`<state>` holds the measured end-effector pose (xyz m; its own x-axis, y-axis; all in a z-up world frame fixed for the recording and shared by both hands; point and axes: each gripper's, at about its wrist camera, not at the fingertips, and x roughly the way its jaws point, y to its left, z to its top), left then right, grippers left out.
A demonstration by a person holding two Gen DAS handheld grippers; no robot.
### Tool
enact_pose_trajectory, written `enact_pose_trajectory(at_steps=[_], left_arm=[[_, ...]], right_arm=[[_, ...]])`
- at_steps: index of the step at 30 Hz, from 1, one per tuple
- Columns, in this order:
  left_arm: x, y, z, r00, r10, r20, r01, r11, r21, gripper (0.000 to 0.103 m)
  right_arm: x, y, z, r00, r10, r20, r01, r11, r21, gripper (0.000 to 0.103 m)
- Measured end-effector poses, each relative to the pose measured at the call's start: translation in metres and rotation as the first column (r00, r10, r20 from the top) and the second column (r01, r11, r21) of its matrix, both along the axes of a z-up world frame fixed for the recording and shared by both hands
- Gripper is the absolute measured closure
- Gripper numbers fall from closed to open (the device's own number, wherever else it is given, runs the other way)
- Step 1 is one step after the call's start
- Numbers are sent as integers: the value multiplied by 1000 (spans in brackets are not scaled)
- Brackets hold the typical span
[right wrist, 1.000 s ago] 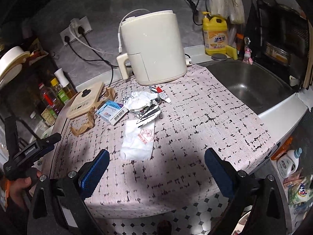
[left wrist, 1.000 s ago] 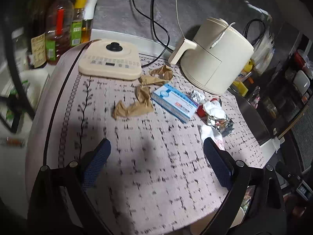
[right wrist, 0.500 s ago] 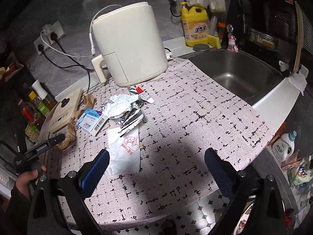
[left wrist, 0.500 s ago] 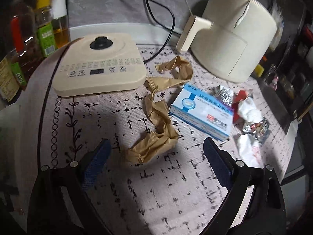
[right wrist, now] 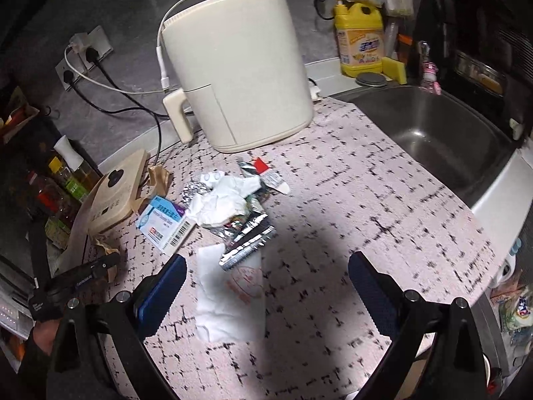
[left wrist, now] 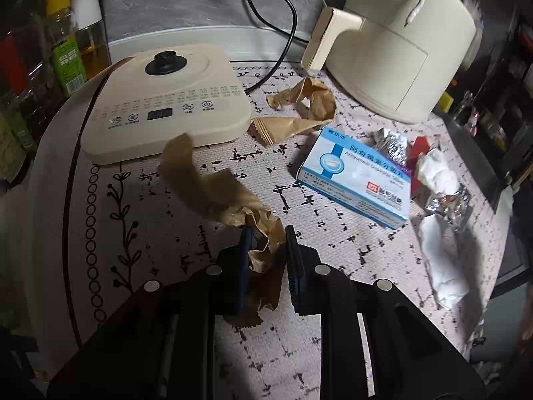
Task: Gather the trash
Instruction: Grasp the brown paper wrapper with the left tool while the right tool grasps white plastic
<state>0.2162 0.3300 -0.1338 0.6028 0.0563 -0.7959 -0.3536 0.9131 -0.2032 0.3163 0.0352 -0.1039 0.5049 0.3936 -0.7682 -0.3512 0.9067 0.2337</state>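
1. Where the counter mat (left wrist: 140,233) lies under my hands, my left claw (left wrist: 266,233) has just been closing, and its pads now pinch the crumpled near end of a brown paper strip (left wrist: 213,190); the strip's far end curls up, blurred, in front of the cream base (left wrist: 166,100).
2. A second brown paper (left wrist: 299,106) lies twisted between the base and the air fryer (left wrist: 396,43).
3. A blue box (left wrist: 356,176) lies flat on the mat to the right of my strip, apart from it.
4. Just beyond the box sit foil scraps (left wrist: 393,143), a red scrap (left wrist: 421,145) and a white tissue wad (left wrist: 436,173), heaped together.
5. My right claw (right wrist: 266,283) stands wide with nothing between its fingers, hovering over a flat white wrapper (right wrist: 230,300) on the mat.
6. A silver foil packet (right wrist: 248,241) overlaps the wrapper's far edge, touching the tissue heap (right wrist: 220,200).
7. From the right view, my left claw's black body (right wrist: 76,280) shows at the mat's left edge, with a hand (right wrist: 43,336) below it.
8. The sink (right wrist: 429,133) lies right of the mat, a yellow bottle (right wrist: 359,43) behind it.
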Motion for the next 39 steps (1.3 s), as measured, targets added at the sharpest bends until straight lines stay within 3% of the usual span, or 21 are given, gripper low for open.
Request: enact_pose_trajectory(at_steps=[9,13,18,22,24,25,26,28,39], left_arm=[[-33,4,14,998,32,56,-30,999,-34,83],[-42,8,13,997,51,55,-49,998,-43,83],[-54,12,13,995,77,57,-73,996,-56,83],[-59,12,12,995,82,57,-78,995,-61,83],[-62,12,13,994,87,59,-84,995,-59,83],[-63,11,14,994,91,60,-87,995,-55,83],[-65,10,15,994,92,62,-89,995,-53,83],[-67,10,16,993,97,65,-94,994,-54,83],[-72,-6,25,993,77,94,-73,996,-46,83]], right_arm=[[26,42,-4,997,77,-5,-77,997,0,8],[36,64,-2,989,146,1,-146,989,-15,22],[48,94,-9,976,218,4,-217,974,-59,26],[60,112,-35,969,242,-50,-247,958,-145,43],[65,114,-46,972,221,-79,-232,955,-184,57],[67,113,-48,972,214,-94,-228,958,-175,72],[67,110,-47,972,212,-104,-227,961,-159,78],[64,106,-40,973,213,-87,-223,965,-134,82],[45,70,5,978,207,-18,-208,978,-29,80]])
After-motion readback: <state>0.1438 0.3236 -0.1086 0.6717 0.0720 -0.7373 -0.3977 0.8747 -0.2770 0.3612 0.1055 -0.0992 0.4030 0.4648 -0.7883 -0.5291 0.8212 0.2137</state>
